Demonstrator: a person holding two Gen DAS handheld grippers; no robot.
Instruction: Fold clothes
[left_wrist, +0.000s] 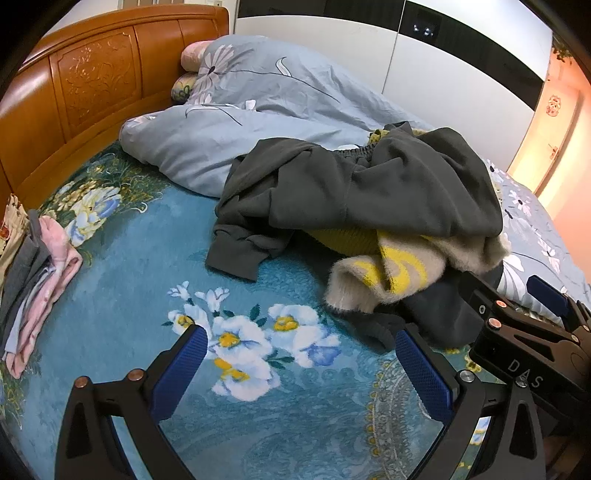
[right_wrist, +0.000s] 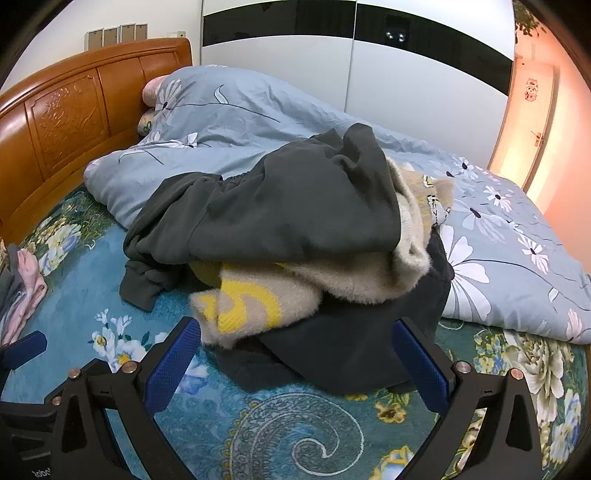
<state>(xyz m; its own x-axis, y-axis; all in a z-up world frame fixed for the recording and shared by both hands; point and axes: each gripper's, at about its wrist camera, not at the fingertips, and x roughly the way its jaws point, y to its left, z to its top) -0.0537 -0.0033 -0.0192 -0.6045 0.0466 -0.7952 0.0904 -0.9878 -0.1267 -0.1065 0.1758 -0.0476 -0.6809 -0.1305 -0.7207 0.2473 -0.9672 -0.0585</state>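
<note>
With both the left gripper (left_wrist: 301, 363) and right gripper (right_wrist: 295, 352) held open and empty, the next garment was judged still unpicked; the dark sweatpants (right_wrist: 280, 206) atop the heap ahead needed grasping.

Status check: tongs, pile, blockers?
Both tongs, left and right, open, empty. Unfolded pile ahead, dark garment on top. Nothing blocking.

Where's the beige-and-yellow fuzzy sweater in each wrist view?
Left wrist: the beige-and-yellow sweater is right of centre, under the dark grey garment, beyond the open left gripper.
Right wrist: the sweater sits at centre, just beyond the open right gripper.
Shared landmark: the carved wooden headboard, upper left in both.
</note>
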